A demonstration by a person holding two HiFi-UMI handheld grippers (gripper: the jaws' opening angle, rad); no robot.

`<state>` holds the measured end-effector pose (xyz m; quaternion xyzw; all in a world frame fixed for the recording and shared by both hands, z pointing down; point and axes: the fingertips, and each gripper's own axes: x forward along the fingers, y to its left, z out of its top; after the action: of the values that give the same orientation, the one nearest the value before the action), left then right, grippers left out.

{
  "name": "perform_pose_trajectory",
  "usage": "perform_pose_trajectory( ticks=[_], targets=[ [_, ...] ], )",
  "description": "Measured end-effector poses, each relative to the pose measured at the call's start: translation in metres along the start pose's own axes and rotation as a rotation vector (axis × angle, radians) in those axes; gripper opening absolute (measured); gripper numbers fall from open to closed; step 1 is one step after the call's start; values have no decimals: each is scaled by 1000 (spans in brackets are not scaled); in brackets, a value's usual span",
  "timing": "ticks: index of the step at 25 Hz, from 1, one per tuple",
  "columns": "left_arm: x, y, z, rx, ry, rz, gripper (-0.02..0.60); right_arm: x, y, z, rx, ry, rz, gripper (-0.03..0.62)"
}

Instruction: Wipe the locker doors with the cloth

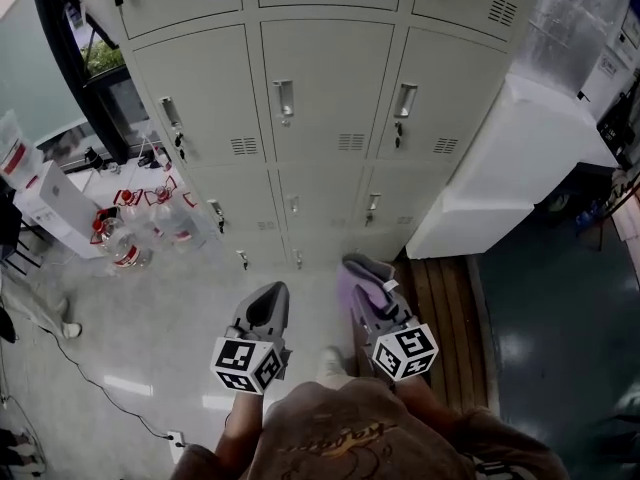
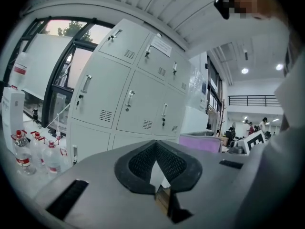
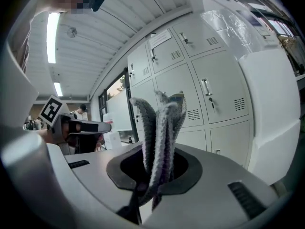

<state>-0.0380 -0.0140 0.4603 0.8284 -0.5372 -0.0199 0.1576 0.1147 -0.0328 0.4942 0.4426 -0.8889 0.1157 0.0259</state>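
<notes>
Sticking up out of the right gripper, the cloth was pinched tight in its jaws, its long side pointing ahead at the locker doors. The doors stood straight in front, well apart from the cloth. The left gripper sat beside it, jaws pressed together, holding nothing.

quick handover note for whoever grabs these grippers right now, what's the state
Left gripper: jaws together, nothing between them.
Right gripper: shut on the cloth, which sticks up out of the jaws in folds.
Lockers: straight ahead, all doors in view closed. Both grippers are held short of them, and the cloth touches no door.
Done: cloth picked up. No sign of which doors, if any, are wiped.
Left: bring the cloth to the doors and wipe them.
</notes>
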Motion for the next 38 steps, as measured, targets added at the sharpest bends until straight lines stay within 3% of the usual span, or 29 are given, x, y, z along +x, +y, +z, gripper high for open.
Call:
perform_pose_trajectory(
  ticks=[12,30,38],
  targets=[
    [58,27,19,-15,-7,54,4,63,-30,13,-30,32,84,54],
    [84,66,42,46,16,-45,5,126,-19,47,-104,-29,39,54],
    [91,75,49,40,7,-65,4,165,-15,101,-257,-82,81,54]
  ],
)
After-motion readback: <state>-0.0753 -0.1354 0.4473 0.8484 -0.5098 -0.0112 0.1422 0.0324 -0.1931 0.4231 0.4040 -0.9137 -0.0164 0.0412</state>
